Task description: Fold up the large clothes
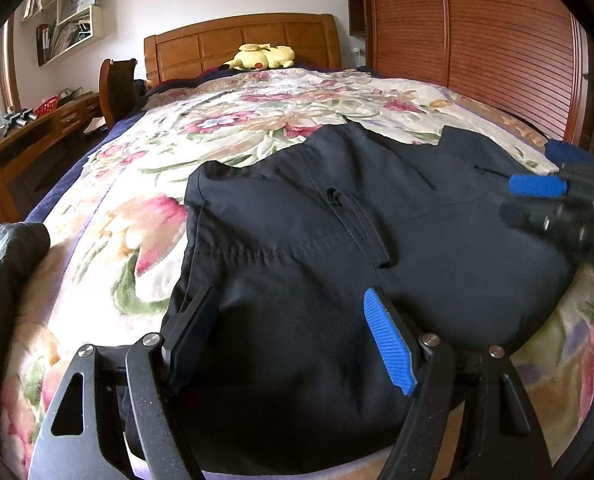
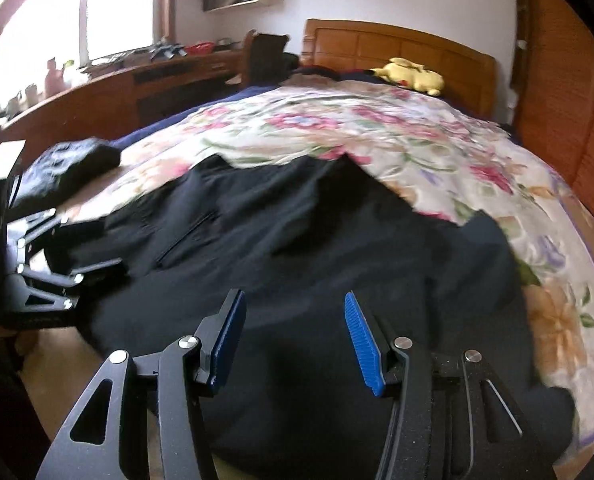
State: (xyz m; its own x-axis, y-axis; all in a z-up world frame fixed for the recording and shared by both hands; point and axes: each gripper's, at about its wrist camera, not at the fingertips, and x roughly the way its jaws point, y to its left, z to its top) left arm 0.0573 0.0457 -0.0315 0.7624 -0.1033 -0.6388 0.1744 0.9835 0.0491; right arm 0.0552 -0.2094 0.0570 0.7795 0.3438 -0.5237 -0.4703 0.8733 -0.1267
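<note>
A large dark navy garment (image 1: 337, 240) lies spread on the floral bedspread (image 1: 225, 128), near the foot of the bed; it also fills the right wrist view (image 2: 317, 248). My left gripper (image 1: 289, 304) is open, its fingers wide apart just above the garment's near part. My right gripper (image 2: 293, 308) is open too, hovering over the garment's near edge. The right gripper shows at the right edge of the left wrist view (image 1: 557, 200), and the left gripper at the left edge of the right wrist view (image 2: 49, 264). Neither holds cloth.
A second dark garment (image 1: 5, 276) lies bunched at the bed's left edge, also in the right wrist view (image 2: 69, 164). A yellow plush toy (image 1: 263, 56) rests by the wooden headboard (image 1: 241, 40). A wooden desk (image 2: 137, 84) stands left, a wardrobe (image 1: 477, 40) right.
</note>
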